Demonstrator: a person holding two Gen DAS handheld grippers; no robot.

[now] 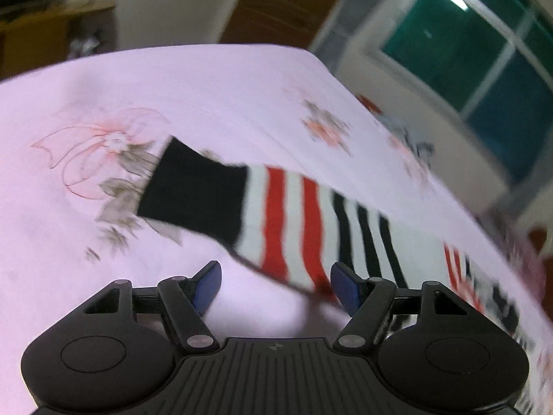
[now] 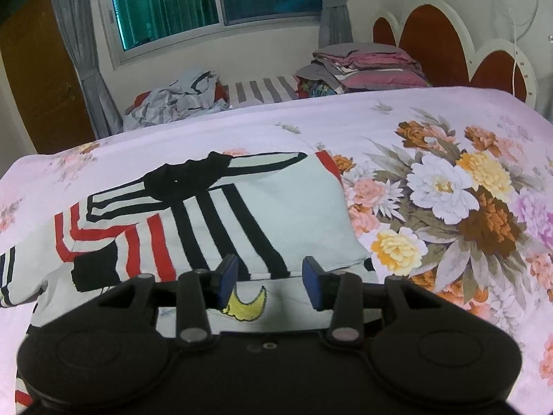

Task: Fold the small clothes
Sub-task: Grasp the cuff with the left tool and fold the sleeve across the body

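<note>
A small white top with red and black stripes and a black cuff lies on the pink floral bedsheet. In the left wrist view its sleeve (image 1: 283,214) stretches out flat, black cuff at the far left. My left gripper (image 1: 275,283) is open and empty, just short of the sleeve's near edge. In the right wrist view the top's body (image 2: 242,214) lies partly folded, with a yellow moon patch (image 2: 247,306) under the jaws. My right gripper (image 2: 269,282) is open and empty over the top's near edge.
The bedsheet (image 2: 449,207) covers the bed. A heap of loose clothes (image 2: 179,98) and a stack of folded bedding (image 2: 366,69) sit at the far side by the window. A headboard (image 2: 435,45) stands at the right.
</note>
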